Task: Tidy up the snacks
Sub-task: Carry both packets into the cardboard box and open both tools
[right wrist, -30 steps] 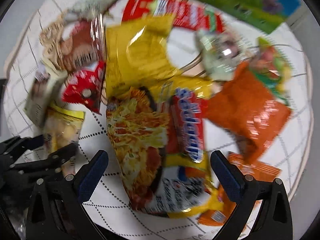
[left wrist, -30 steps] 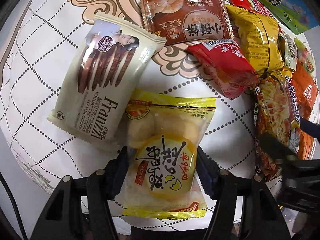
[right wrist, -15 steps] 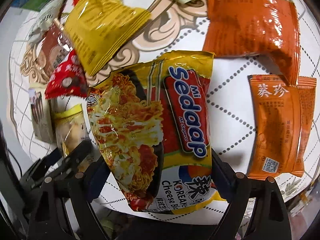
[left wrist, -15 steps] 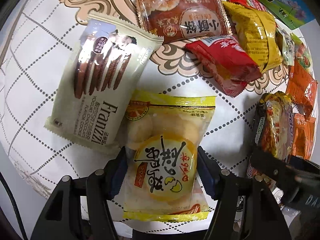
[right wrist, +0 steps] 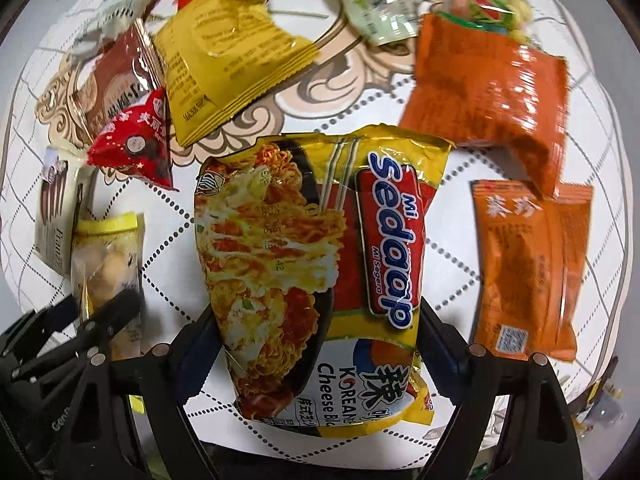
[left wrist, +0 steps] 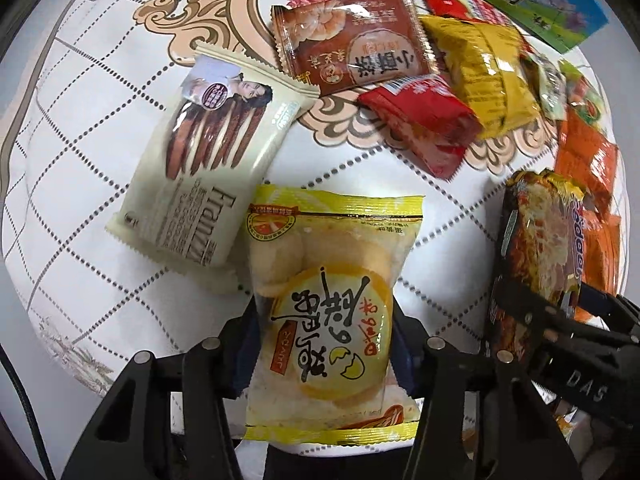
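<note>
Two packets are being picked up together: the left gripper is closing its jaws on a yellow-trimmed clear plastic bag of pale egg cakes, while the right gripper is narrowing around a yellow foil noodle packet. Both packets are sitting between their fingers, seemingly lifting off the white patterned tablecloth. Next likely calls for carrying each to its sorted group.

On the patterned white tablecloth, two plain orange foil sachets lie at right; one glossy yellow-black noodle packet sits centre.
</note>
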`<state>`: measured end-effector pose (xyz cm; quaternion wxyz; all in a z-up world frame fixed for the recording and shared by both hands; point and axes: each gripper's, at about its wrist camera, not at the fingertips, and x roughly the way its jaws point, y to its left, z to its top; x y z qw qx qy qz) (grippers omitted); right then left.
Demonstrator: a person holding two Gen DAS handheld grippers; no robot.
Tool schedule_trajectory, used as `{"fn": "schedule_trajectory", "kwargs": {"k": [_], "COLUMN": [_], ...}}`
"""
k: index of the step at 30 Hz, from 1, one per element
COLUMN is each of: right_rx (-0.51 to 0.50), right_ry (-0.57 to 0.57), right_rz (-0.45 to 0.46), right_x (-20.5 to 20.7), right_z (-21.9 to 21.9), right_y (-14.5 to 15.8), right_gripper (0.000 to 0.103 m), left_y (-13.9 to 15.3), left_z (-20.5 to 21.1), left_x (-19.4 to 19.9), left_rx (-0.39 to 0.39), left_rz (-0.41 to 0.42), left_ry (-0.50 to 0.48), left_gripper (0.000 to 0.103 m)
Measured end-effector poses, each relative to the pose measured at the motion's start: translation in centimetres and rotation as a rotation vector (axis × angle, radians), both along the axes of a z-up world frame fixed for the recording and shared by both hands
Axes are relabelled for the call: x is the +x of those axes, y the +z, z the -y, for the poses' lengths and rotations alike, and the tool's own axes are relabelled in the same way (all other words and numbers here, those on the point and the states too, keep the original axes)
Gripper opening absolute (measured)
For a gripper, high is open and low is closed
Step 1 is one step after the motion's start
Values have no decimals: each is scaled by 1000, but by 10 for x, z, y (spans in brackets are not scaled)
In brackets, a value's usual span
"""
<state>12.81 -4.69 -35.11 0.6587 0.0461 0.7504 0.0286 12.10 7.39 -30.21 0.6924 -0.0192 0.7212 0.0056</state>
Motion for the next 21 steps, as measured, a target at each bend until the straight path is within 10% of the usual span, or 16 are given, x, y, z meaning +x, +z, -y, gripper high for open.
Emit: {"fn": "schedule_trajectory", "kwargs": {"k": [12, 21], "right_rx": [125, 220], "right_ry": [-100, -74], "right_rz": [125, 213], "right_x": [-29, 32], "right_z": [39, 60], "right_y": [98, 147], "right_gripper": [85, 85], "left_y": [93, 179], "left_z": [-2, 23], "left_x": [-8, 59], "left_rx": [-56, -91], "left_rz": [169, 332], "left_ry": [-52, -68], "left_gripper": [52, 52]}}
